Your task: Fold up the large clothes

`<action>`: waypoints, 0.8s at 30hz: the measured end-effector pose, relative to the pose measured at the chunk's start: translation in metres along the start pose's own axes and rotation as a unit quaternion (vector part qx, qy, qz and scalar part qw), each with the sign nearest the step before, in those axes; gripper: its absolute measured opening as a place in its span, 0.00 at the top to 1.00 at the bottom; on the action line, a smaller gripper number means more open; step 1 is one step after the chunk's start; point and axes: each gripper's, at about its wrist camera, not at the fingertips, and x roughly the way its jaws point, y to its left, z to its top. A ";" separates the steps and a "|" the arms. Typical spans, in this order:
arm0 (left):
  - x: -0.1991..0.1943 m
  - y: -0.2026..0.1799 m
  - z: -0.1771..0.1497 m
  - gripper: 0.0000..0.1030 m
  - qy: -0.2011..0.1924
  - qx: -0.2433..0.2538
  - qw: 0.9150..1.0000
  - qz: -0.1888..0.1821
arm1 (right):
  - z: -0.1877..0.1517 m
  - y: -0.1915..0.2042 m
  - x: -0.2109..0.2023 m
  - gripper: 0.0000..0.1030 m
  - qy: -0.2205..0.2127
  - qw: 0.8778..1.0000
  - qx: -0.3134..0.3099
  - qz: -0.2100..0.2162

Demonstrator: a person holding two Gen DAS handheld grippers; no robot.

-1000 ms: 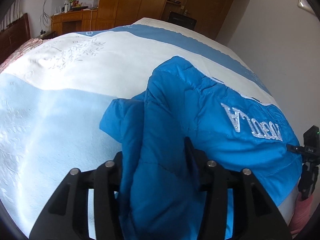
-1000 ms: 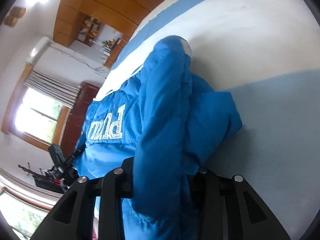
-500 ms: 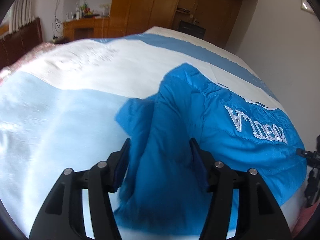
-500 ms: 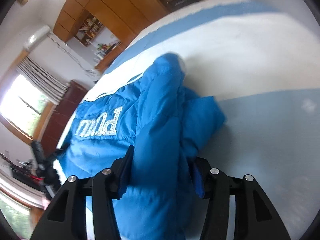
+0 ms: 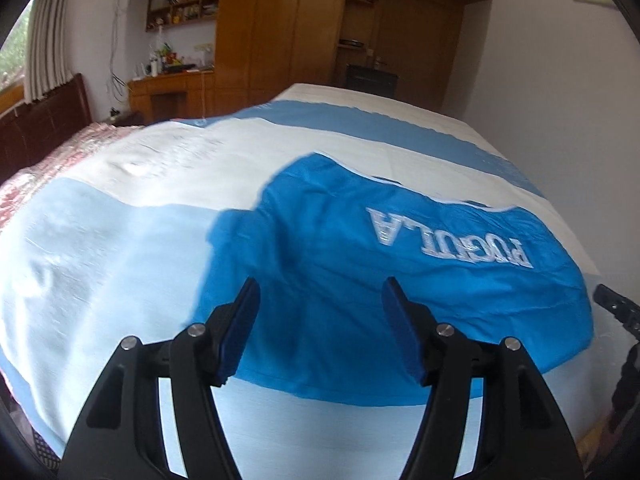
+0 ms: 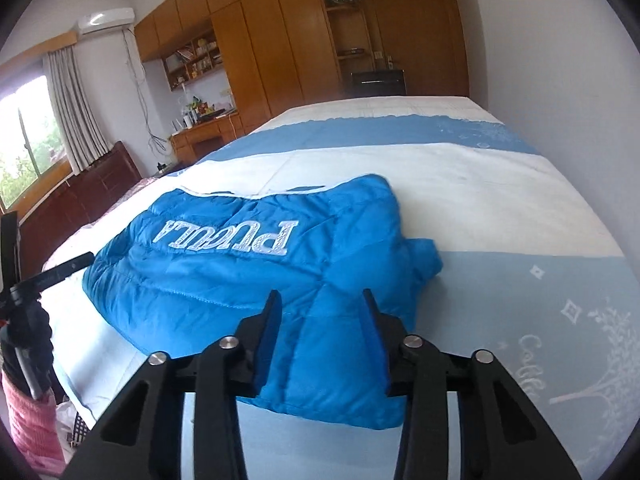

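Blue padded jacket [image 5: 400, 264] lies folded on the striped bedspread [image 5: 100, 264] just ahead of both jaw pairs, left gripper [image 5: 320, 332] wide and empty, right gripper [image 6: 320, 332] narrower, having just closed emptily, apparently releasing the laid fold.

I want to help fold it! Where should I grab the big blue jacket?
Probably pinch the blue jacket at its near puffy edge, coming from the front of the bed. That corner sits bunched up and raised, so it's likely easier to pinch than the flat lettered middle.
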 end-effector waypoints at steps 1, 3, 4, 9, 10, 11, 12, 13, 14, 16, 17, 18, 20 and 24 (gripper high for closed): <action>0.004 -0.005 -0.003 0.39 0.003 0.002 1.000 -0.003 | -0.002 0.001 0.005 0.64 0.002 1.000 0.004 0.002; 0.012 -0.015 -0.009 0.39 0.007 0.010 1.000 0.000 | -0.008 0.001 0.012 0.66 0.005 1.000 0.007 0.010; 0.017 -0.019 -0.011 0.39 0.009 0.017 1.000 0.000 | -0.011 0.000 0.013 0.67 0.004 1.000 0.005 0.014; 0.032 -0.028 -0.023 0.37 0.018 0.045 0.999 0.012 | -0.022 0.007 0.029 0.70 0.013 1.000 -0.015 -0.008; 0.034 -0.029 -0.024 0.37 0.019 0.049 0.999 0.014 | -0.024 0.007 0.031 0.71 0.015 1.000 -0.014 -0.009; 0.035 -0.029 -0.026 0.37 0.019 0.052 0.998 0.015 | -0.026 0.006 0.035 0.71 0.018 1.000 -0.014 -0.011; 0.036 -0.029 -0.028 0.37 0.021 0.055 0.998 0.015 | -0.029 0.007 0.038 0.71 0.020 1.000 -0.017 -0.015; 0.039 -0.029 -0.029 0.36 0.024 0.057 0.998 0.015 | -0.031 0.008 0.040 0.71 0.021 0.999 -0.022 -0.020; 0.040 -0.029 -0.031 0.36 0.025 0.056 0.998 0.015 | -0.033 0.009 0.042 0.71 0.021 0.999 -0.025 -0.024; 0.044 -0.028 -0.034 0.36 0.028 0.055 0.998 0.013 | -0.037 0.013 0.045 0.71 0.021 0.999 -0.035 -0.034; 0.044 -0.028 -0.035 0.36 0.028 0.055 0.998 0.013 | -0.039 0.014 0.046 0.71 0.021 0.998 -0.038 -0.037; 0.044 -0.028 -0.037 0.36 0.028 0.056 0.998 0.014 | -0.041 0.014 0.048 0.71 0.022 0.998 -0.038 -0.037; 0.045 -0.028 -0.040 0.35 0.028 0.058 0.998 0.016 | -0.041 0.012 0.051 0.71 0.025 0.998 -0.035 -0.035; 0.046 -0.028 -0.042 0.35 0.028 0.061 0.998 0.019 | -0.041 0.009 0.053 0.71 0.029 0.999 -0.028 -0.031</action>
